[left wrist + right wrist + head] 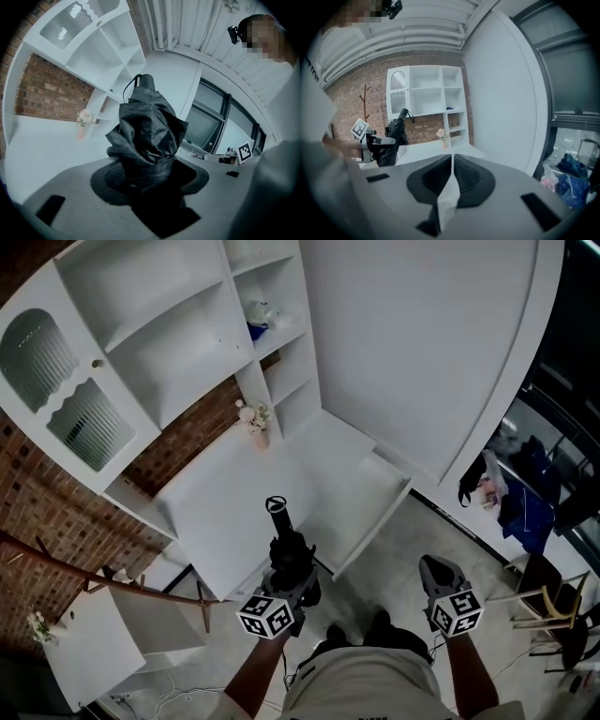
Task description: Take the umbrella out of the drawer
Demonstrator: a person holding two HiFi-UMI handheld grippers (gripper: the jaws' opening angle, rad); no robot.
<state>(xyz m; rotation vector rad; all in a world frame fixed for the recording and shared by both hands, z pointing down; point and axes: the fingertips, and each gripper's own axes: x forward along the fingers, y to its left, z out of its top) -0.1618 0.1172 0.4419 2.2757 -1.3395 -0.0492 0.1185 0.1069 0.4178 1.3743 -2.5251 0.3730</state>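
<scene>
Gripping the black umbrella (147,126) round its folded cloth, the left tongs (150,173) are shut on it, and the cloth bulges out on both sides of the jaws. The umbrella is out of the drawer (361,504) and up in the air. From the head view it hangs over the front edge of the white surface (220,512), just left of the open drawer. Its loop end points up and away from the person, toward the white shelves (169,343). The drawer sticks out from the right end of the surface, near the tall white wall panel (422,343). The right tongs (452,176) are closed, jaw against jaw, with nothing between them. They are held apart from the umbrella, out past the front corner of the drawer and above the floor (394,568). A small vase of flowers (256,420) stands at the back edge of the surface, beside the shelves. A brick wall (42,493) shows behind the shelves. The right gripper view shows the left tongs and the umbrella off to its left, in front of the shelves.
</scene>
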